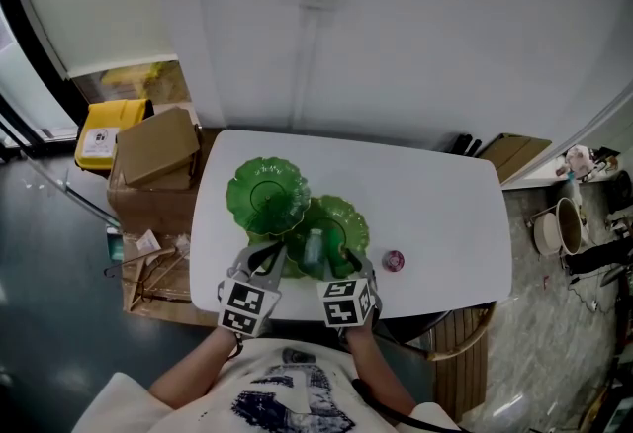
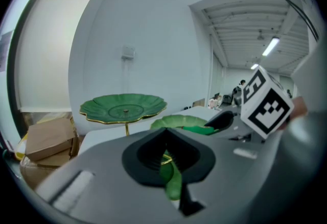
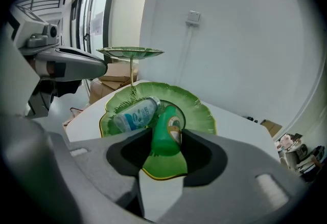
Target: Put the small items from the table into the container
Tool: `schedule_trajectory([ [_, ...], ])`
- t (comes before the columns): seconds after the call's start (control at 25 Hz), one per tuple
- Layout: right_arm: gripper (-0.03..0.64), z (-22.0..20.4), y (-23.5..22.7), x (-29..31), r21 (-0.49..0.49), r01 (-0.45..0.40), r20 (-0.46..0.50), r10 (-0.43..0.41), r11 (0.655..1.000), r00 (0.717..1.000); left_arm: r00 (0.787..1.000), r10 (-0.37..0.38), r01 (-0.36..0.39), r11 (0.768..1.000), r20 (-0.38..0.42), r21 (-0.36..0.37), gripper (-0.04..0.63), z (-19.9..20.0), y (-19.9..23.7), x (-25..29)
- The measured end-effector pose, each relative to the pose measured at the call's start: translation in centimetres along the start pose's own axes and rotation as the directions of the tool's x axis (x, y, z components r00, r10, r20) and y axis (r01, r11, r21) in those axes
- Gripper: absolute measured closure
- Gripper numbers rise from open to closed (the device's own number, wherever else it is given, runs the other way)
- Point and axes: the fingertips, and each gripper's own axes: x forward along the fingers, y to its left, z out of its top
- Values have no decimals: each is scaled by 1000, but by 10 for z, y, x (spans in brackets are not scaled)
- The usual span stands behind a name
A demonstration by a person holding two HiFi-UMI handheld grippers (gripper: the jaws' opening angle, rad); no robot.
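The right gripper (image 3: 164,154) is clenched on a small green bottle (image 3: 166,133), which stands tilted between its jaws at the lower middle of the right gripper view, over the near rim of the lower plate (image 3: 200,110) of a green two-tier dish. Just left of it and further up the frame, a clear bottle (image 3: 134,114) with a blue-printed label lies on its side in that plate. The left gripper (image 2: 168,164) is clamped on the gold-edged green rim of the same lower plate (the green lip shows pinched between its jaws at the bottom centre of the left gripper view). The upper plate (image 1: 267,192) stands on a thin gold stem, up and to the left of the lower one in the head view. A small round red item (image 1: 394,260) sits alone on the white table (image 1: 445,214), just right of the dish. A cardboard box (image 1: 156,146) and a yellow box (image 1: 104,129) sit off the table's left edge.
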Motion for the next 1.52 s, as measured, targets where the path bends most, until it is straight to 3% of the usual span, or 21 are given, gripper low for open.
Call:
schedule_trajectory([
  [0.64, 440, 16, -4, -16, 62, -2, 100, -4, 998, 995, 1000, 15, -15, 1000, 10, 6, 606, 2, 5, -7],
  [1.04, 440, 31, 6, -39, 204, -31, 281, -28, 979, 959, 999, 20, -21, 999, 50, 37, 606, 7, 7, -27],
  [1.52, 442, 29, 24, -51, 248, -23, 342, -65, 969, 937, 997, 17, -21, 998, 71, 56, 606, -1, 12, -49],
])
